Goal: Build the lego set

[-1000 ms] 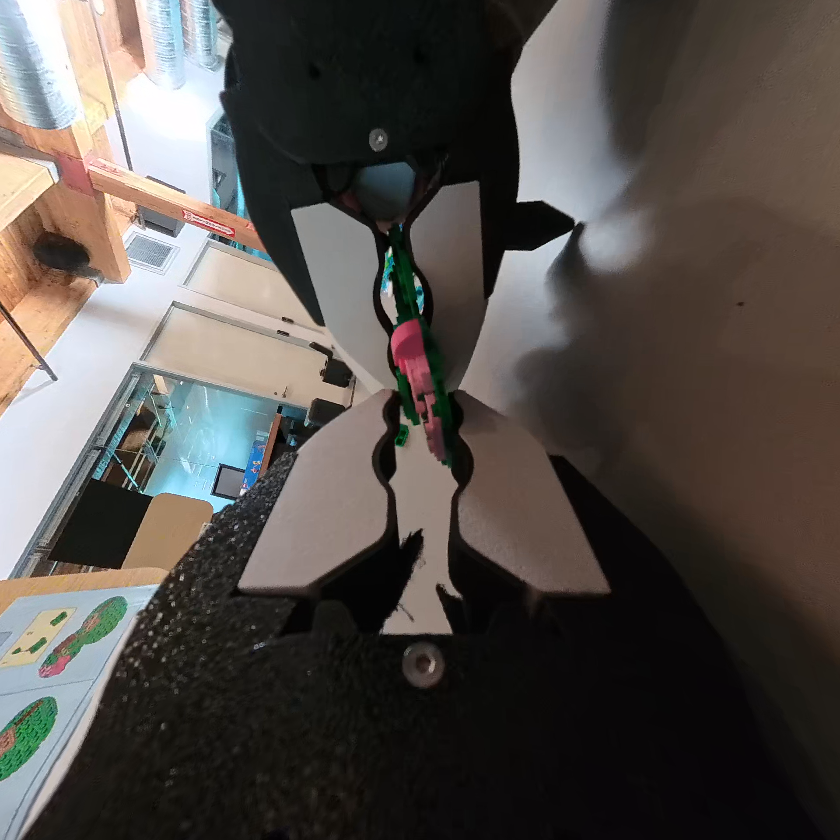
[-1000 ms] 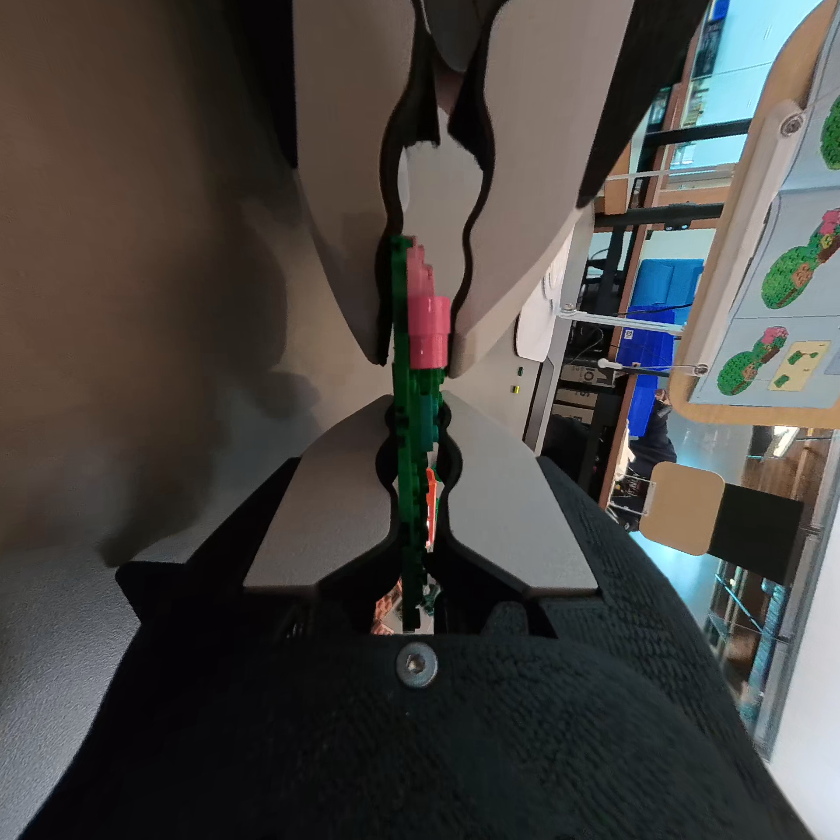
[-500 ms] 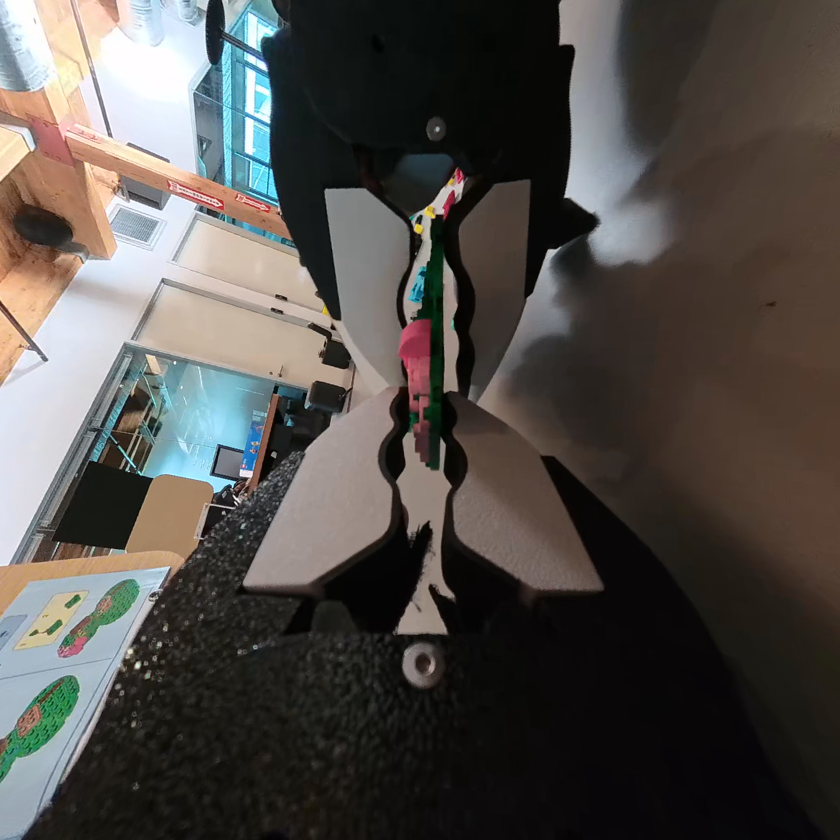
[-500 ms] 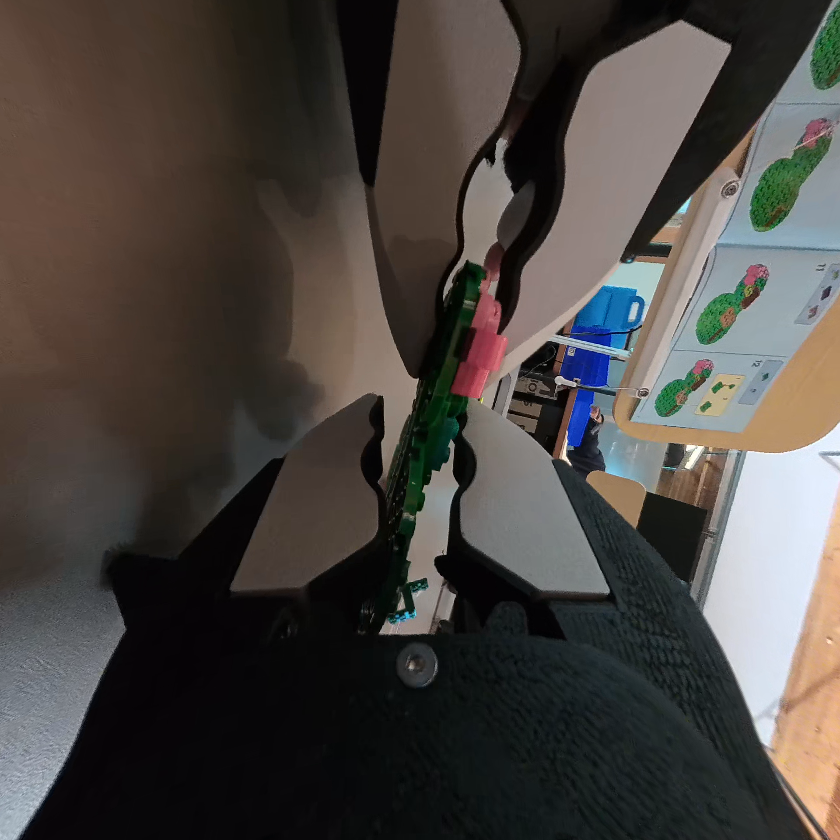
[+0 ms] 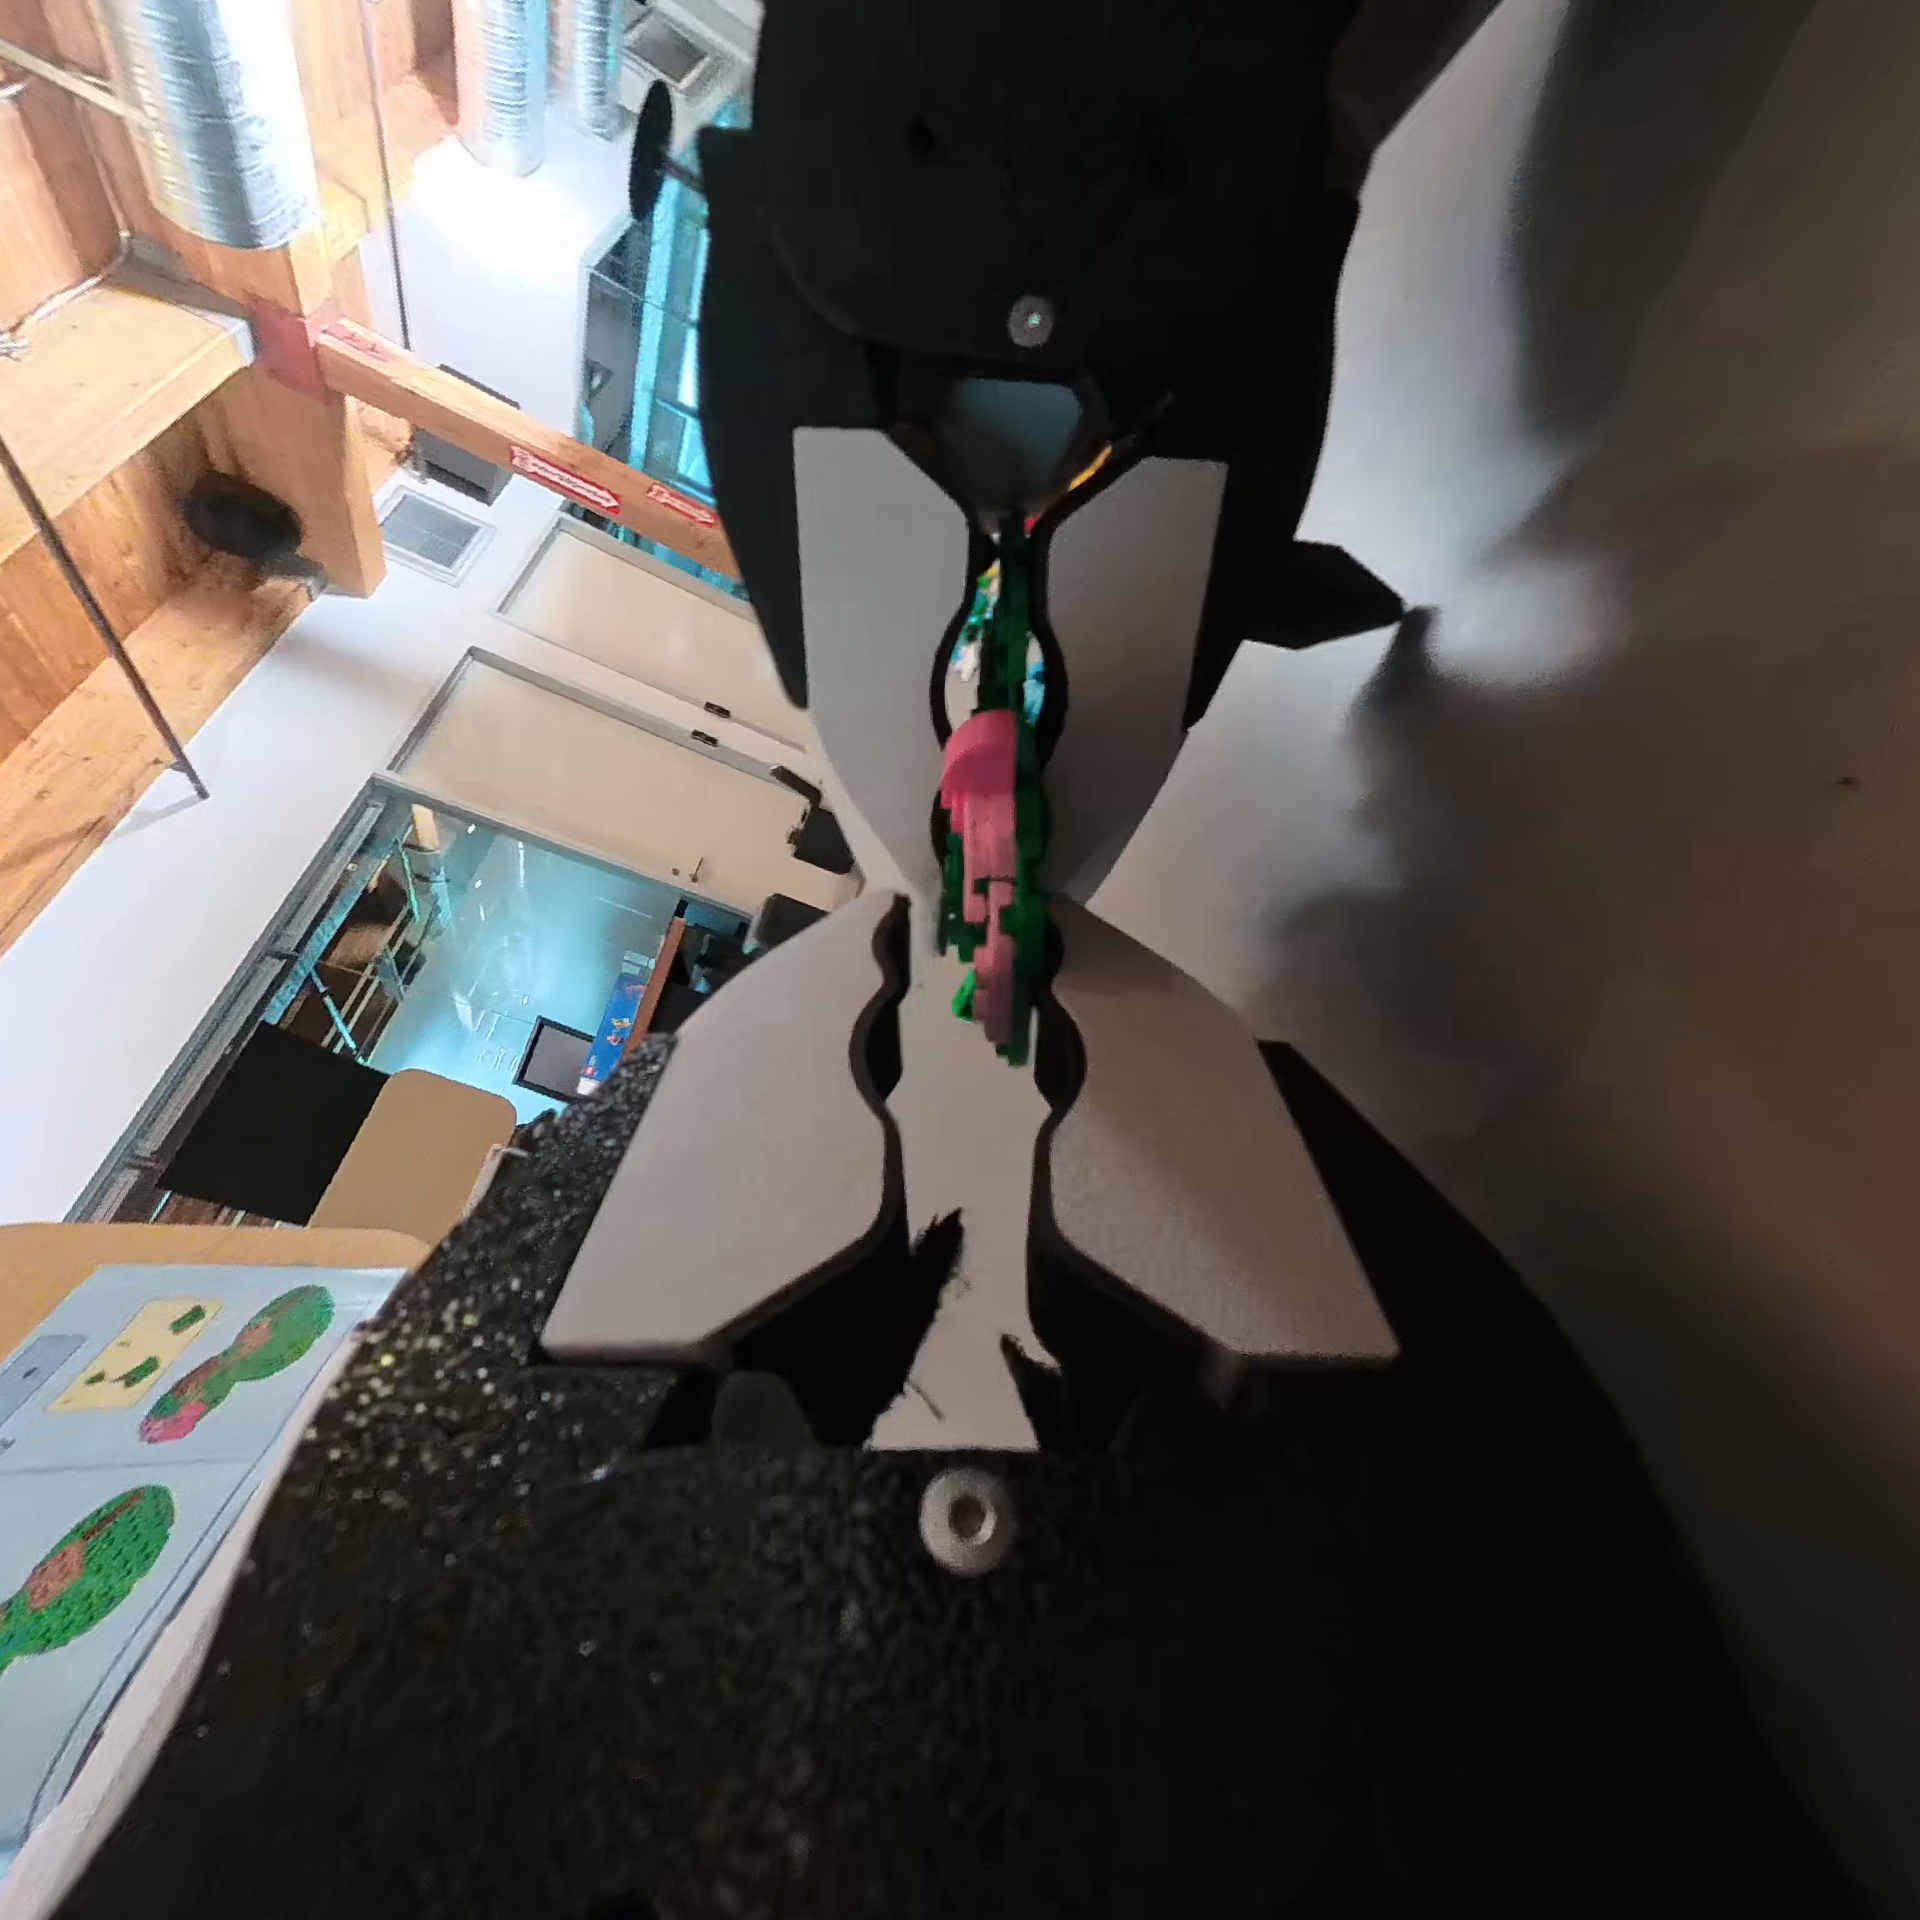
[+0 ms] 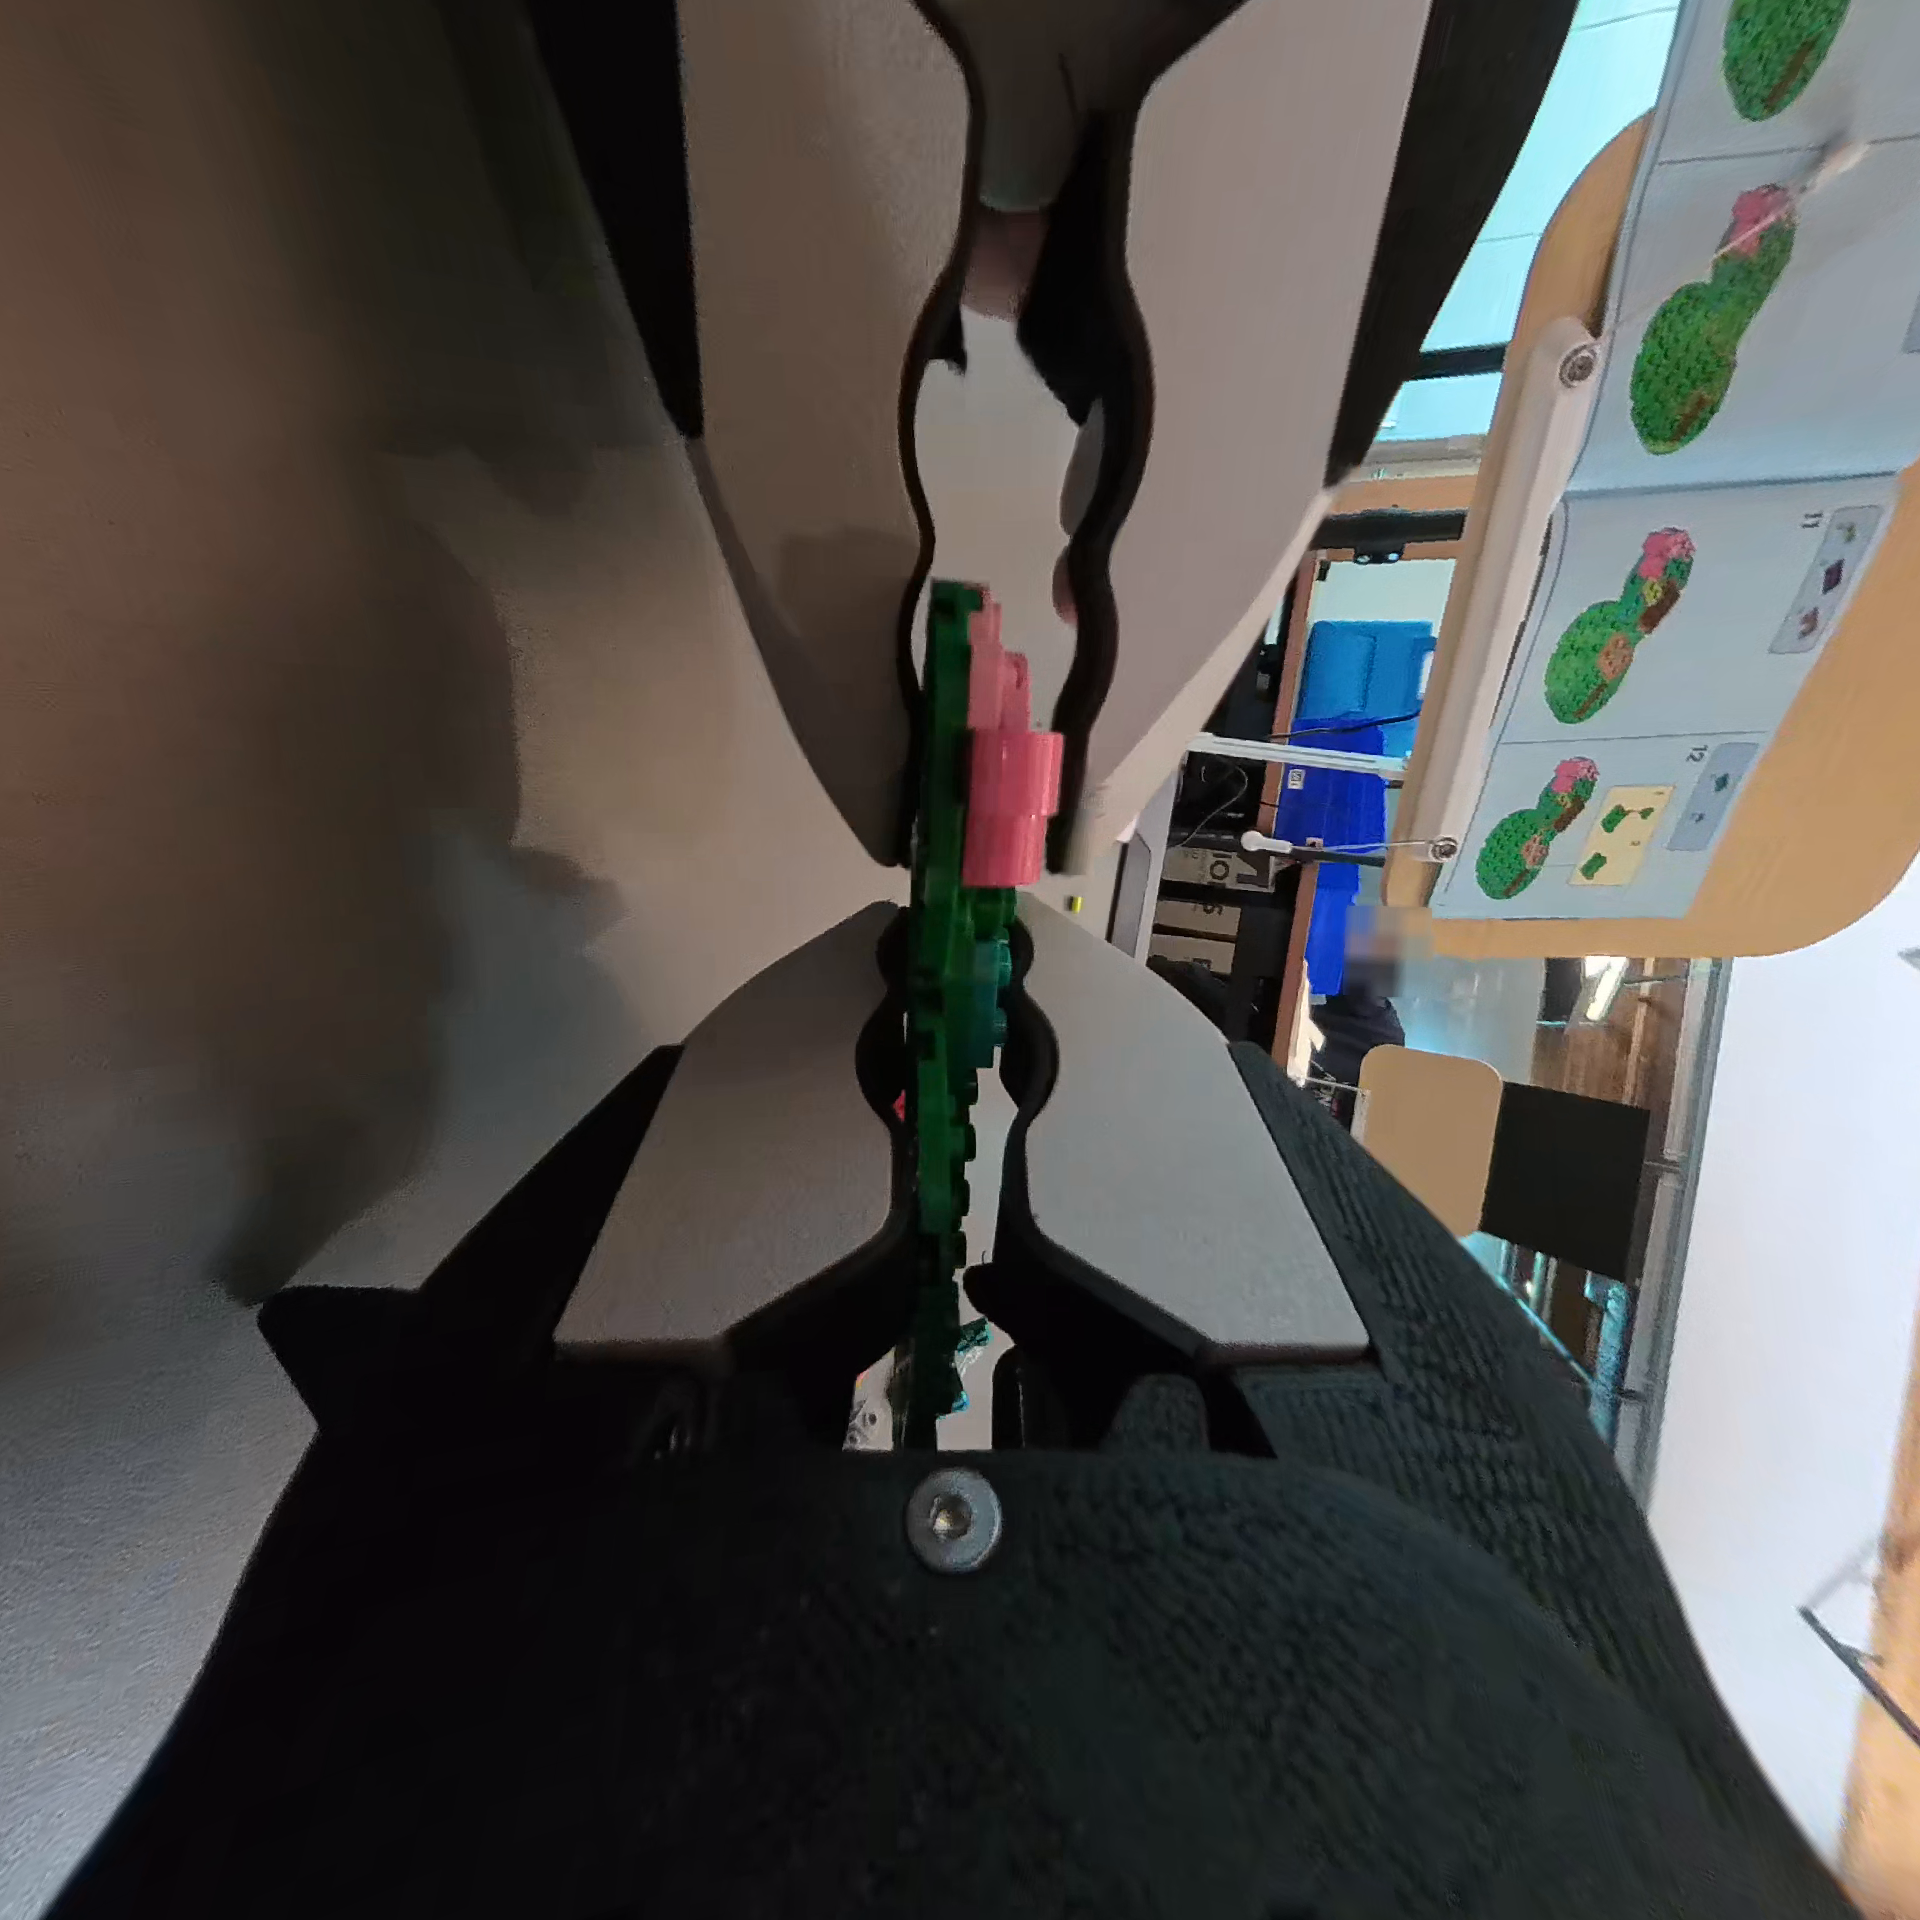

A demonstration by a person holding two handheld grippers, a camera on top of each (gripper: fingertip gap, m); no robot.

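A green lego plate with pink bricks on it (image 5: 1003, 831) is held edge-on between my two grippers, which face each other tip to tip. My left gripper (image 5: 977, 914) is shut on its pink end, and the plate lies against one finger. My right gripper (image 6: 956, 914) is shut on the green plate (image 6: 940, 1039), which runs back between its fingers. The pink bricks (image 6: 1003, 800) sit just past its tips, inside the left gripper's fingers (image 6: 821, 675). In the left wrist view the right gripper's fingers (image 5: 873, 644) come in from the top.
A pale tabletop (image 5: 1662, 935) fills one side of both views. An open instruction booklet (image 6: 1662, 675) rests on a wooden stand (image 6: 1787, 790); it also shows in the left wrist view (image 5: 156, 1403). Room fittings lie far behind. The grippers are tip to tip, or close to it.
Half a second ago the plate and left gripper appeared tilted in the right wrist view. Now they stand straight in line again. Both grippers still hold the plate.
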